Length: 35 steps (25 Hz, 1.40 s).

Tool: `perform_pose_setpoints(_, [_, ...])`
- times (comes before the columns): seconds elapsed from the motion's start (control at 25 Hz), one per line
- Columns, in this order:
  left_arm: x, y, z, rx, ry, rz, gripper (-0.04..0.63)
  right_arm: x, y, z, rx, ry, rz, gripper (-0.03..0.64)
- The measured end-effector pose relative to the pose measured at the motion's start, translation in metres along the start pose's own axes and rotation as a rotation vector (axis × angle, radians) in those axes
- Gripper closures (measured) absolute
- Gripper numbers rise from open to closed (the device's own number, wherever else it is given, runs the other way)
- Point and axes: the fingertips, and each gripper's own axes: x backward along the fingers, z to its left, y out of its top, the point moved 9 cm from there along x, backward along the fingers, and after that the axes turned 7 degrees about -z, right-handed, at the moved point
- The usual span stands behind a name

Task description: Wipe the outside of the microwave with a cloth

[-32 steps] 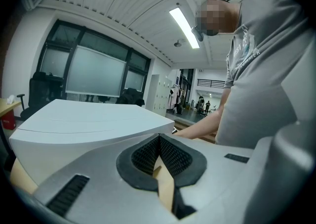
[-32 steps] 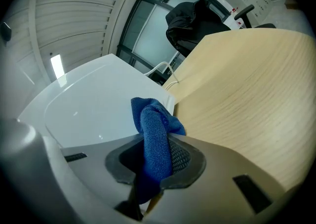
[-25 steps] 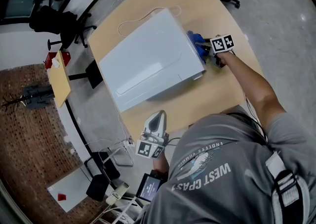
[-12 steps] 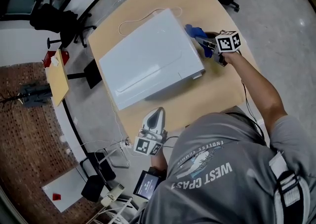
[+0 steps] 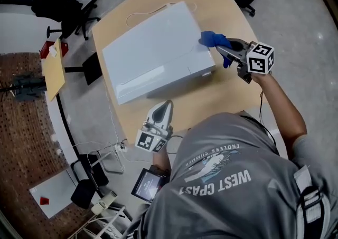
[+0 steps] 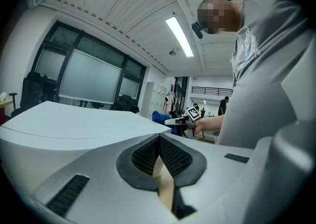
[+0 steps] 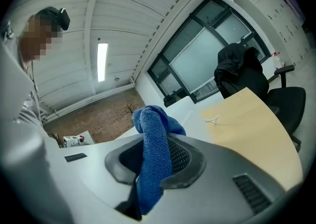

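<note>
A white microwave (image 5: 156,50) sits on a pale wooden table (image 5: 232,90); a bunched blue cloth (image 5: 214,39), pinched in the right gripper (image 5: 222,48), hangs at its right-hand edge.

The microwave (image 5: 153,53) fills the left and middle of the table (image 5: 232,93), leaving a bare strip along its right side and near edge. A white cord (image 5: 145,15) loops behind it. The right gripper (image 5: 221,48), clamping the cloth (image 5: 211,38), hangs beside its right edge; the left gripper (image 5: 167,105) points at its near side

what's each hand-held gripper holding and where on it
The right hand-held gripper pinches the blue cloth around its bunched middle. The left hand-held gripper is shut on nothing.
</note>
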Motion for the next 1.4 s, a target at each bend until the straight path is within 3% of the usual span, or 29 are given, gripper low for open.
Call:
perform_pose_setpoints(0.2, [0.001,-0.003,0.002,0.007,-0.02,-0.014,0.572,0.027,-0.033,0.022,-0.026,-0.065,-0.001,0.543])
perform_pose_setpoints(0.4, [0.01,-0.004,0.009,0.015,-0.03,-0.017,0.573,0.034,-0.066,0.042,-0.029,-0.033,-0.017,0.543])
perform_pose_setpoints(0.76, [0.034,-0.001,0.017,0.013,-0.028,-0.021,0.572,0.026,-0.114,0.054,-0.225,-0.198,-0.098,0.543])
perform_pose_setpoints(0.92, [0.044,0.0,0.02,0.016,-0.021,-0.021,0.573,0.022,-0.123,0.062,-0.278,-0.23,-0.133,0.543])
perform_pose_setpoints(1.2, [0.06,-0.002,0.023,0.03,-0.013,-0.02,0.573,0.008,-0.138,0.072,-0.283,-0.227,-0.086,0.543])
perform_pose_setpoints(1.4, [0.077,-0.005,0.029,0.044,0.0,-0.014,0.573,-0.018,-0.159,0.079,-0.362,-0.243,-0.064,0.543])
